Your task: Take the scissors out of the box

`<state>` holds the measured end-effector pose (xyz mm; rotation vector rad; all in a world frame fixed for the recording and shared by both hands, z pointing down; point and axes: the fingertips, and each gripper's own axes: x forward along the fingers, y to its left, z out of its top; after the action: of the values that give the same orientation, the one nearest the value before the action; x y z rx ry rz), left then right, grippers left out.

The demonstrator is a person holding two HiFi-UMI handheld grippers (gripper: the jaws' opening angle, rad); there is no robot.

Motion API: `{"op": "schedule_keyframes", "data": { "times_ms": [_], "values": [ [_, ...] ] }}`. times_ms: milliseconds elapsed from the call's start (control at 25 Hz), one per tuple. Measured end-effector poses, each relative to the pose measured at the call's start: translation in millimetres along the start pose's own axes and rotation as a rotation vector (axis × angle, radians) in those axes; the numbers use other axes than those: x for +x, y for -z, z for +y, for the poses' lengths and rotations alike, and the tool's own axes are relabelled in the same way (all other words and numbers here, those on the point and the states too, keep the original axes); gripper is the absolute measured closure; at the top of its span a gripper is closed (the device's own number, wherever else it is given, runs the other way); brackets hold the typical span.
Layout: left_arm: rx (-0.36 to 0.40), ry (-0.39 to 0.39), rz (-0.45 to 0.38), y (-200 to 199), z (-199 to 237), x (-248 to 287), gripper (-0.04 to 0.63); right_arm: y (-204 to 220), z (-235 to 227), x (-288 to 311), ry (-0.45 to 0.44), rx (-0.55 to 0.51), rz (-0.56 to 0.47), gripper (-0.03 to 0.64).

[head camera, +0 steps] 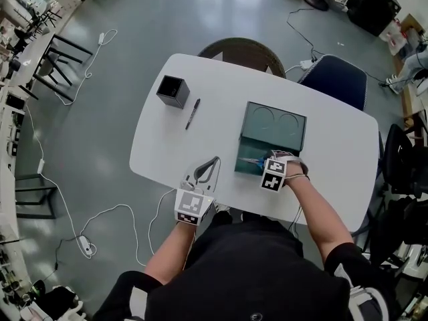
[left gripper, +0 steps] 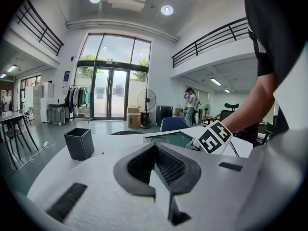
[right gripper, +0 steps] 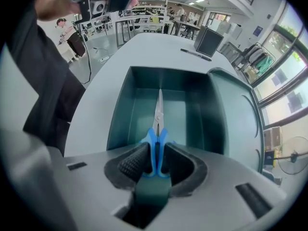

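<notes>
Grippers: two, one in each hand.
Left gripper [head camera: 215, 160]: jaws closed together on nothing, held just above the desk's near edge, to the left of the box.
Right gripper [right gripper: 155, 151]: pointing steeply down into the box, pads closed against the blue handles of the scissors.
Scissors [right gripper: 158, 110]: one pair, lying flat on the floor of the box, blades together and pointing away from the right gripper.
Box [right gripper: 120, 115]: one, dark green, open, by the near edge and right of the middle.
Lid [head camera: 275, 124]: one, laid back on the far side of the box.
Pen pot [head camera: 173, 90]: one, black and square, near the far left corner.
Pen [head camera: 192, 113]: one, dark, lying just beside the pot, toward the middle.
Desk [head camera: 334, 146]: one, white, with rounded corners.
Chairs at the far edge: two, a brown one [head camera: 244, 47] and a blue one [head camera: 334, 77].
Floor [head camera: 167, 12]: smooth and grey, with white cables [head camera: 100, 216] trailing on it.
Room: high ceiling, tall glass doors [left gripper: 108, 93], one standing fan [left gripper: 144, 100], a person [left gripper: 191, 105] at the back.
</notes>
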<state>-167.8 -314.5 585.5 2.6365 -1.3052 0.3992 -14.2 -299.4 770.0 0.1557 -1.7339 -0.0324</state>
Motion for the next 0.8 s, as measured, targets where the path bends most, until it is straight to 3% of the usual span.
{"op": "schedule_keyframes", "data": {
  "times_ms": [560, 800],
  "values": [
    [-0.010, -0.012, -0.004, 5.3, -7.2, -10.9, 0.583, 1.1, 0.9, 0.3, -0.006, 0.065, -0.002, 0.518],
    [0.001, -0.020, -0.008, 5.4, -6.3, -16.1, 0.583, -1.7, -0.1, -10.5, 0.046, 0.065, -0.038, 0.525]
  ]
}}
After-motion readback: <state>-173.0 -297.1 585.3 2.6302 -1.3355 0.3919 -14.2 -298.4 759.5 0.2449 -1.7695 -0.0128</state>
